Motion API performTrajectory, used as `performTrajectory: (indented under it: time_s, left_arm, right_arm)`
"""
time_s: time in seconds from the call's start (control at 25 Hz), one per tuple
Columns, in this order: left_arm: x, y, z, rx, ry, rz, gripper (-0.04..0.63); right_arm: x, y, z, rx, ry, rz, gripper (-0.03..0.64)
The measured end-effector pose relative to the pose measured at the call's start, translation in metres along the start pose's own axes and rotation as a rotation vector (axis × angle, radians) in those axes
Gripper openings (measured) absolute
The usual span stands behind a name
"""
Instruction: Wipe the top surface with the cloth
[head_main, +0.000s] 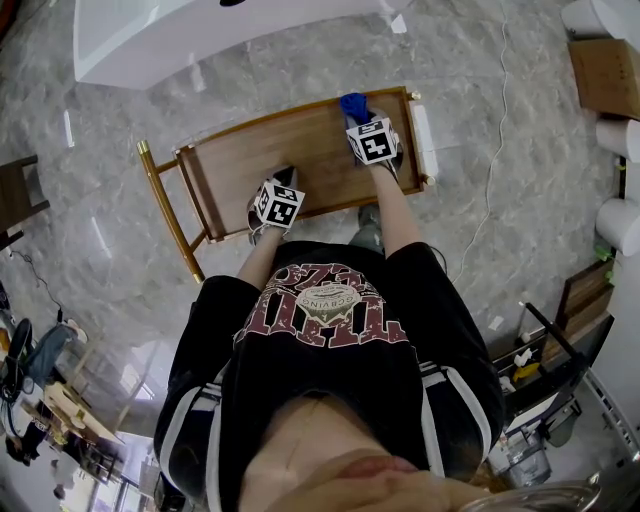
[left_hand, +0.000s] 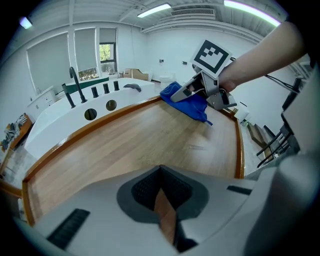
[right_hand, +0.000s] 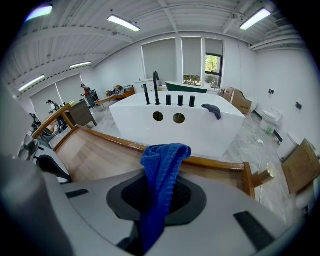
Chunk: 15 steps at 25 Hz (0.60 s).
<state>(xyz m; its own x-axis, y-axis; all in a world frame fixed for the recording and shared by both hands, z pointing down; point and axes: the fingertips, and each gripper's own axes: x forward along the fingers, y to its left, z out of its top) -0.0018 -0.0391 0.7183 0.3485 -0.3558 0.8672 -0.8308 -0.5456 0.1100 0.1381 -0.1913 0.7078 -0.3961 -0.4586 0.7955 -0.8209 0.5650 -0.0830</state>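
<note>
Wood, pale and fine-grained, is forming the flat rectangular top (left_hand: 140, 145), which is spreading out ahead of the left gripper (left_hand: 162, 200) and lying just under the right gripper (right_hand: 155, 200). A darker, glossy raised rim (right_hand: 215, 164) is running around it. The right jaws are clamping a soft, knitted blue cloth (right_hand: 162, 175), which is bunching above them and drooping out in front, near the far corner. From the left gripper view its loose end seems to be brushing the wood. The left jaws are sitting all but together, gripping nothing. The wood is showing no streaks, so I am judging most of the wiping as not yet done.
</note>
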Motion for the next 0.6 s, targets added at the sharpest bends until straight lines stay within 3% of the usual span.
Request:
performTrajectory:
  time_s: [0.6]
  left_arm:
    - [-0.005, 0.001, -0.002, -0.044, -0.038, 0.019, 0.046]
  right_arm:
    - [-0.017, -0.041, -0.011, 0.015, 0.008, -0.061, 0.058]
